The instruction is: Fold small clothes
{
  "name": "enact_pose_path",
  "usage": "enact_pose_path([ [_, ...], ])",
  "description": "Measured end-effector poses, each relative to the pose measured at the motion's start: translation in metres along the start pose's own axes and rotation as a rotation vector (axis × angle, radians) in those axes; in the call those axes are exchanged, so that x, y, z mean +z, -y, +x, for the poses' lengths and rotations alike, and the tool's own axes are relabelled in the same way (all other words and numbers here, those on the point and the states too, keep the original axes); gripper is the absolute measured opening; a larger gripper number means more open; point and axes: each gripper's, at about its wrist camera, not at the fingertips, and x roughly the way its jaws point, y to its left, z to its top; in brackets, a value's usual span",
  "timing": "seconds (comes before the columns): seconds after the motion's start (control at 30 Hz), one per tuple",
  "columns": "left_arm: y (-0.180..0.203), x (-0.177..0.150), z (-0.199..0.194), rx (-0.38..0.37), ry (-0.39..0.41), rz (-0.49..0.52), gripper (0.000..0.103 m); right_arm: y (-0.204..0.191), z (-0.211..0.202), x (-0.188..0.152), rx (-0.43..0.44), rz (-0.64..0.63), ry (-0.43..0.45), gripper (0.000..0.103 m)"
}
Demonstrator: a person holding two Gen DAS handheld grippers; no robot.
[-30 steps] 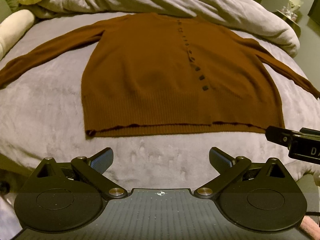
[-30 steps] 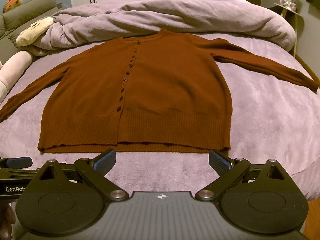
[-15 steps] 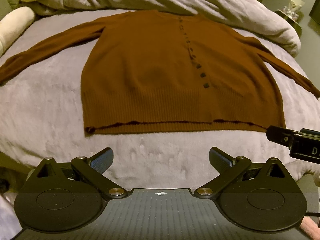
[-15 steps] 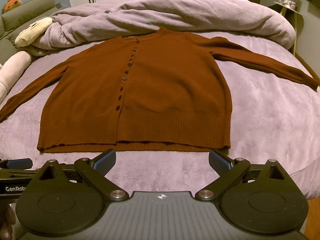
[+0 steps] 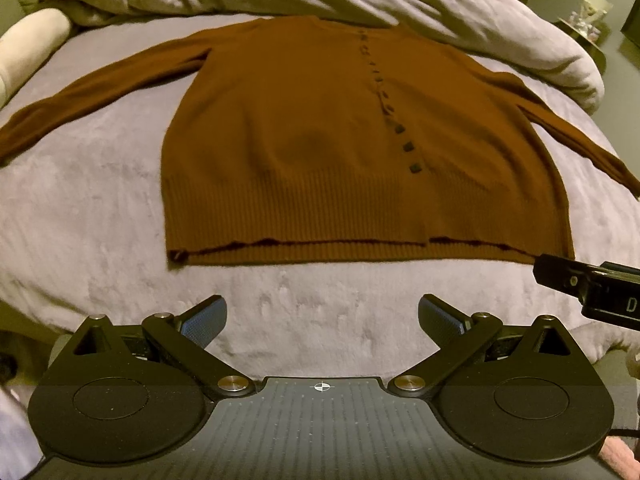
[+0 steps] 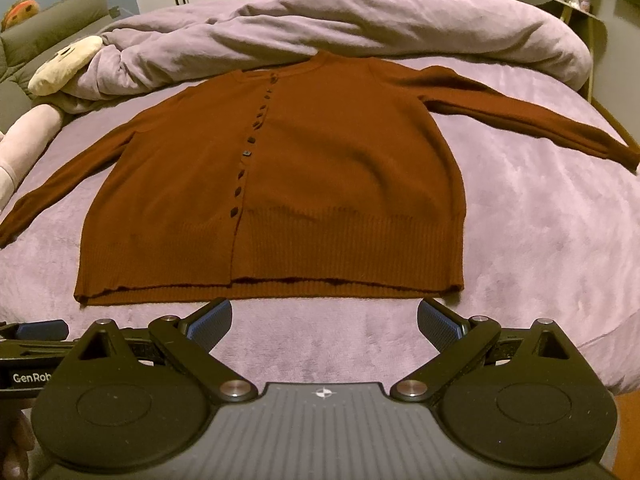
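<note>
Both grippers empty, jaws spread wide: left gripper (image 5: pixel 322 316), right gripper (image 6: pixel 324 316), held side by side short of hem. Step judged: pre-grasp, no fold begun. Next move calls for reaching forward, pinching hem corners or sleeve. Ahead of fingers: brown cardigan (image 6: pixel 280 184) flat on bed (image 6: pixel 540 240), buttoned, sleeves spread to both sides, ribbed hem nearest. Beyond collar: bunched duvet (image 6: pixel 360 20).

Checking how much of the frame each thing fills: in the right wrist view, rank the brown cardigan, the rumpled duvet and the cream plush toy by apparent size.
1. Brown cardigan, though nearer the camera.
2. Rumpled duvet, farther back, so its rank is unsure.
3. Cream plush toy, clearly smallest.
</note>
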Motion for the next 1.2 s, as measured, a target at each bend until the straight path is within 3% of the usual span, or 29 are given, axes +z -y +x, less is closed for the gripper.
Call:
enact_pose_path([
  [1.2,0.002,0.006,0.022,0.022,-0.036,-0.011,0.103,0.012,0.021,-0.002,0.105,0.047,0.003,0.099],
])
